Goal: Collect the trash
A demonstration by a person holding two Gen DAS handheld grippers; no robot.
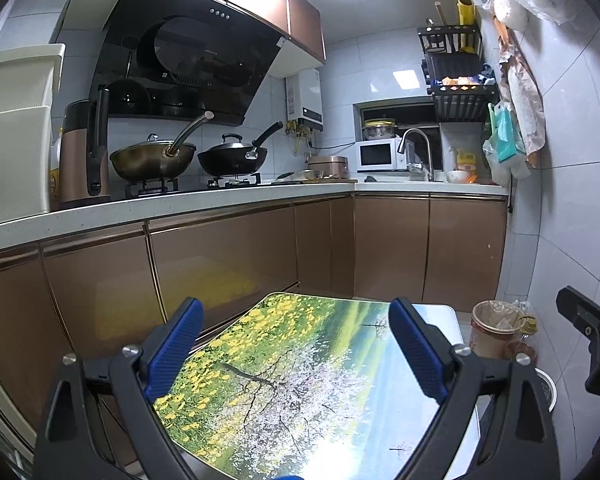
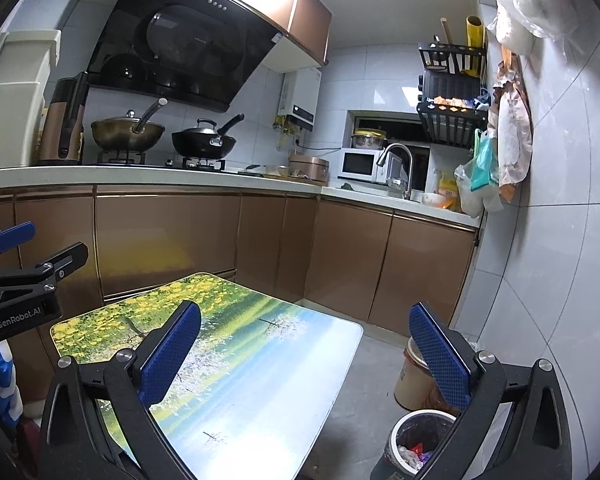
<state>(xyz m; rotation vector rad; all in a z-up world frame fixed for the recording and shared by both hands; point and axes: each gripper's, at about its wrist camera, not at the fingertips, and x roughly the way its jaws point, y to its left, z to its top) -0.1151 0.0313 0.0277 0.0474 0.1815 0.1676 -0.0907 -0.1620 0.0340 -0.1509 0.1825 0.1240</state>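
My left gripper (image 1: 296, 346) is open and empty above a small table (image 1: 284, 380) printed with a flower landscape. My right gripper (image 2: 306, 354) is open and empty over the table's right edge (image 2: 240, 380). A white trash bin (image 2: 414, 442) with a black liner and scraps inside stands on the floor below the right gripper; its rim also shows in the left wrist view (image 1: 548, 388). No loose trash shows on the table. The right gripper shows at the right edge of the left wrist view (image 1: 592, 328). The left gripper shows at the left edge of the right wrist view (image 2: 20, 276).
A tan bucket (image 2: 414, 380) lined with plastic stands by the tiled wall (image 2: 560, 280) and also shows in the left wrist view (image 1: 494, 330). Brown cabinets (image 1: 220, 264) run under a white counter (image 1: 180, 208) with two woks, a microwave (image 1: 380, 155) and a sink tap. Bags (image 2: 508, 144) hang on the wall.
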